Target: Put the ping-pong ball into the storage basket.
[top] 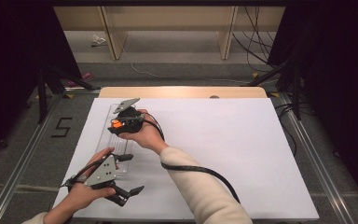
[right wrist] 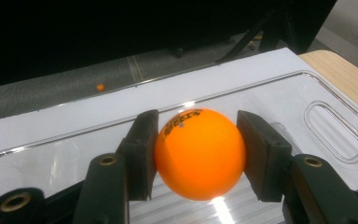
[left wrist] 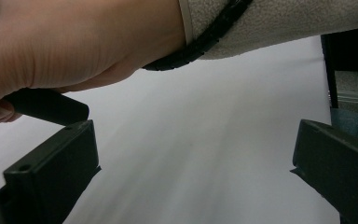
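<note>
Right gripper (right wrist: pixel 198 156): jaws clamped on an orange ball (right wrist: pixel 199 153), one pad on each side at about its widest line. Ball shows dark printed lettering on its upper face. In the high view the same gripper (top: pixel 121 125) sits over the far part of a clear plastic tray (top: pixel 103 135), ball (top: pixel 115 124) glowing between the jaws; the right forearm crosses the body to reach the left part of the table.

Beneath the ball: transparent tray (right wrist: pixel 279 100) with raised rim and an oval moulded recess to the right of the jaws. Cannot tell whether the ball touches the tray floor or hangs just above it.

Key relation: ball lies directly over the tray, inside its rim. Tray's long axis runs away from the person, along the left edge of the white sheet (top: pixel 223 149). Judgement: any set-down is a short drop, no sideways travel needed; risk is the ball rolling on the smooth plastic once let go.

Left gripper (top: pixel 121 189): jaws spread wide, nothing between them, at the near end of the tray; its own view shows bare white sheet (left wrist: pixel 205 154) between the jaws.

A small orange spot (right wrist: pixel 100 87) lies on the floor beyond the table; too small to identify.
</note>
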The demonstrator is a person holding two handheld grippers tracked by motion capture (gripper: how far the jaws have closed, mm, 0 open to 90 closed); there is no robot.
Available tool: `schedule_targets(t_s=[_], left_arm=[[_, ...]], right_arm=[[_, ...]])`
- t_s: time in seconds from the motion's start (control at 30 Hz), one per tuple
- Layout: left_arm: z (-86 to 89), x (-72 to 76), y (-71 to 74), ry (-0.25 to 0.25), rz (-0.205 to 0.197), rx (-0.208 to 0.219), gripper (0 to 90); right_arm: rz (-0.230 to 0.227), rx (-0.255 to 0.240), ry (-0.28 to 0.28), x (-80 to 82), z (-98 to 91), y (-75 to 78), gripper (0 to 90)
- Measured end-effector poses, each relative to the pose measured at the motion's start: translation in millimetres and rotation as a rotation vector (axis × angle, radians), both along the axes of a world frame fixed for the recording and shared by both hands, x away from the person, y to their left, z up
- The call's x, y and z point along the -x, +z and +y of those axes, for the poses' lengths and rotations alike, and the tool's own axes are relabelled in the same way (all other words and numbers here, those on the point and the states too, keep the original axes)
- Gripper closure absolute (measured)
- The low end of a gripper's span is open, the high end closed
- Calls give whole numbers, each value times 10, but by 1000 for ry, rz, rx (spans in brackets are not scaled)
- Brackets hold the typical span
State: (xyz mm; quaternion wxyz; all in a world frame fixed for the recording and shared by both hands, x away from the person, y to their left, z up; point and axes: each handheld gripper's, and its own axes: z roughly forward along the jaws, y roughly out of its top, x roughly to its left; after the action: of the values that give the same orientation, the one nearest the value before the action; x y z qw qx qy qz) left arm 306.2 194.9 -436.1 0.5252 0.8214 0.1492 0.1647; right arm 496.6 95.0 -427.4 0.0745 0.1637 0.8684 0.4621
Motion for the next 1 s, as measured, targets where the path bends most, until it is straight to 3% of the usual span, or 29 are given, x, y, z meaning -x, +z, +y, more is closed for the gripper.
schedule_targets(t_s=[1.0], left_arm=[[0, 3, 1, -1, 0, 0, 0]], right_arm=[[16, 40, 16, 19, 73, -121, 513]])
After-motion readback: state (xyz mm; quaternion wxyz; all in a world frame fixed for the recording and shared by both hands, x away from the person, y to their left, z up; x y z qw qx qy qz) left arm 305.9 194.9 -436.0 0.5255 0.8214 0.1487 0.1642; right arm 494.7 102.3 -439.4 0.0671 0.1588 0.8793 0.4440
